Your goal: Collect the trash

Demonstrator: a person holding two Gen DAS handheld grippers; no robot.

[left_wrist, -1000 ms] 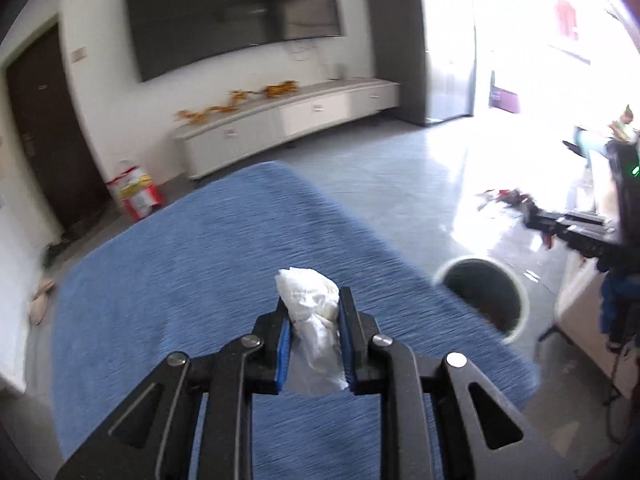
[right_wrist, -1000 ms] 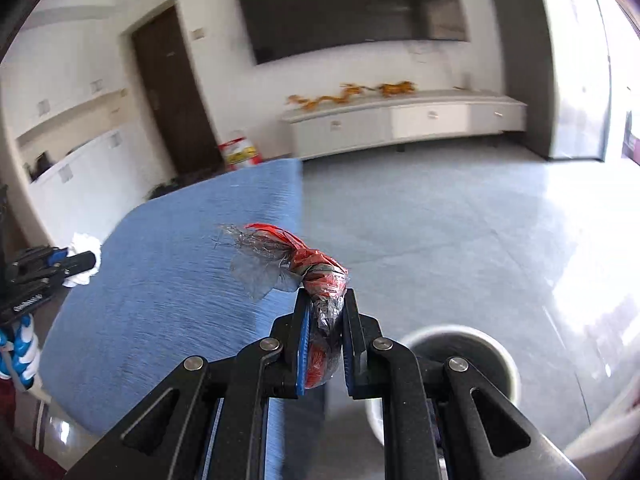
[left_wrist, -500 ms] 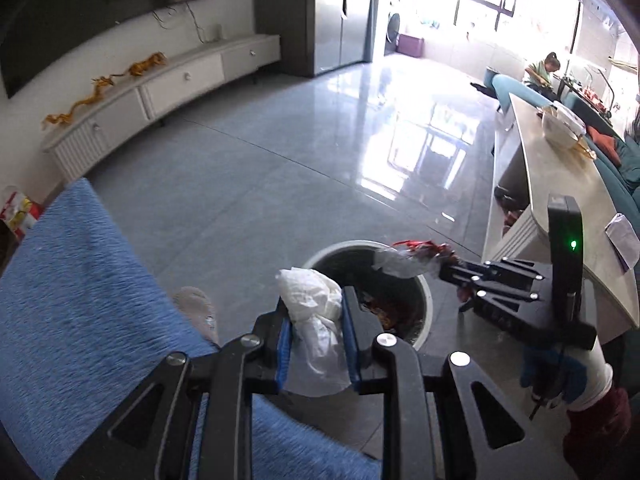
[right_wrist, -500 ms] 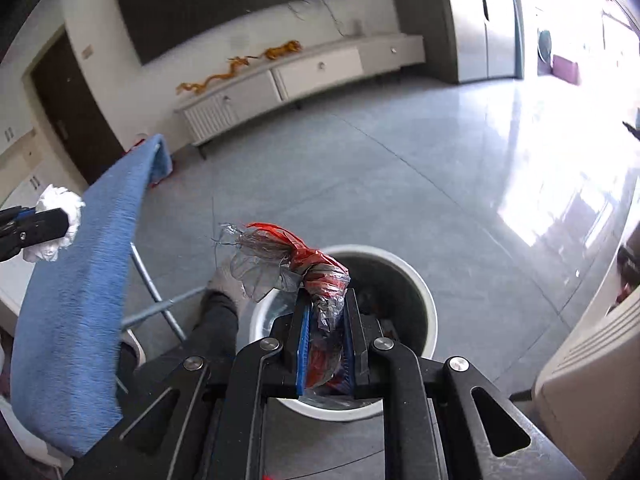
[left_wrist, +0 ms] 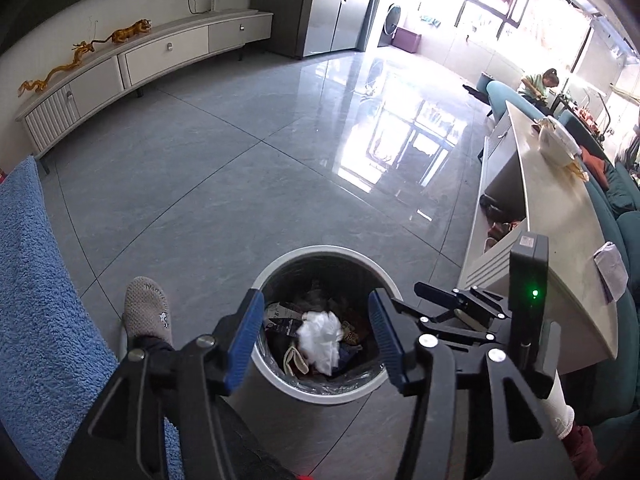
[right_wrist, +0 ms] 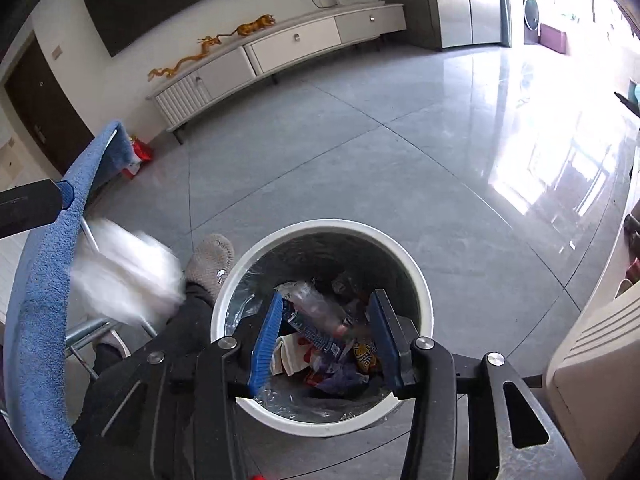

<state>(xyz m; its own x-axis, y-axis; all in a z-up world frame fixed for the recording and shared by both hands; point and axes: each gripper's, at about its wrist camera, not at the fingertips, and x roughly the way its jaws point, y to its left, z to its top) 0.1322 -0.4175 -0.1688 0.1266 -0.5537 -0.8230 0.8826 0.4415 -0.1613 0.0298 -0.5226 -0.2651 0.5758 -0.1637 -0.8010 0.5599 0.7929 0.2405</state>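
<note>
A round white trash bin [left_wrist: 276,380] with a dark liner stands on the grey floor, holding several wrappers. My left gripper [left_wrist: 316,334] is open above it, and a crumpled white tissue [left_wrist: 320,336] is between its jaws, over the bin's contents. In the right wrist view the bin [right_wrist: 420,280] sits below my right gripper [right_wrist: 324,340], which is open and empty; the clear red wrapper [right_wrist: 320,312] lies among the trash. The tissue shows there as a white blur [right_wrist: 128,276] at the left, in the air below the left gripper's finger [right_wrist: 36,204].
A blue-covered table [left_wrist: 36,320] edge is at the left. A grey slipper and dark trouser leg [left_wrist: 146,312] stand beside the bin. A white counter [left_wrist: 560,240] runs along the right. A low white TV cabinet [left_wrist: 152,56] lines the far wall.
Both grippers moved from the blue table to above the bin and opened. The left let go of the tissue, the right let go of the red wrapper.
</note>
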